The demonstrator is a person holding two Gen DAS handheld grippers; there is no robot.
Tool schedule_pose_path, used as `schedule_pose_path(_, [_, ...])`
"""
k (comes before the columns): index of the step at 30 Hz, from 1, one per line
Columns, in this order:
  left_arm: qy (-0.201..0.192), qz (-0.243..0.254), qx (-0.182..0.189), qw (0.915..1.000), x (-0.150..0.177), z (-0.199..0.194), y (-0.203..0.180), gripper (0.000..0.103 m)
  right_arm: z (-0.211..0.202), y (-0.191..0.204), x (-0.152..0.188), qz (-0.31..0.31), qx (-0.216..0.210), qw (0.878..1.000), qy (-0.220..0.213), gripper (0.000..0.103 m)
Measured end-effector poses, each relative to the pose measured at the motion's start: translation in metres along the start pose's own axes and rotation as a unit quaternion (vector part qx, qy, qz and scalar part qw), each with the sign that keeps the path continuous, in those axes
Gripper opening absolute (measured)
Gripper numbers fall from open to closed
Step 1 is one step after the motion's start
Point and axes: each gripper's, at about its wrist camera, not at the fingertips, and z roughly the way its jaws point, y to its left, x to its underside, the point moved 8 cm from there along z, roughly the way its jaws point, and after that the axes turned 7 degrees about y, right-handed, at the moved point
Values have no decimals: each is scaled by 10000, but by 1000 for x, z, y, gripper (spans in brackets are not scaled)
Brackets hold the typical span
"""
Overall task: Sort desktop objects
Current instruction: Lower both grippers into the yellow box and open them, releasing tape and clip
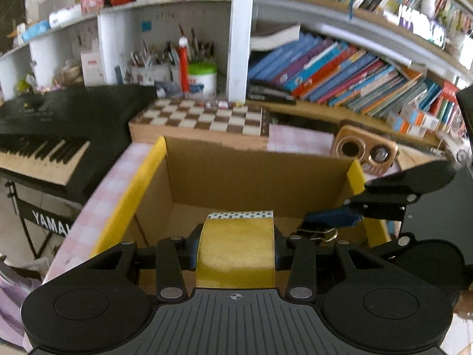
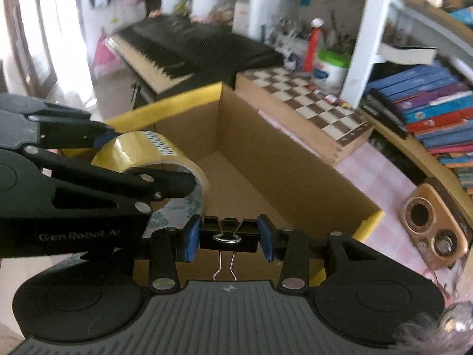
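My left gripper (image 1: 235,248) is shut on a roll of yellow tape (image 1: 236,245) and holds it above the open cardboard box (image 1: 224,174). My right gripper (image 2: 229,238) is shut on a black binder clip (image 2: 228,235), also over the box (image 2: 266,159). In the right wrist view the left gripper (image 2: 147,159) and its tape roll (image 2: 153,153) hang at the left over the box. In the left wrist view the right gripper (image 1: 331,222) comes in from the right with the binder clip (image 1: 319,232) over the box's right side.
A chessboard (image 1: 204,118) lies behind the box. A black keyboard (image 1: 59,124) stands to the left. A copper speaker (image 1: 365,151) sits at the right on the pink checked tablecloth (image 1: 298,140). Shelves with books (image 1: 340,71) and pen pots (image 1: 165,59) are behind.
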Motion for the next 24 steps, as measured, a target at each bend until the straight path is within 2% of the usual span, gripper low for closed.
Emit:
schedule_pose_path(10, [554, 95, -109, 9984, 11, 32, -3, 40, 43, -3, 11, -861, -96, 9932, 781, 38])
schedule_pose_path(17, [653, 134, -102, 9977, 12, 37, -7, 41, 53, -9, 15, -1077, -8, 9890, 1016, 39])
schedule_pose_path(24, [643, 100, -66, 9979, 11, 37, -6, 41, 54, -8, 14, -1153, -43, 9883, 998, 39])
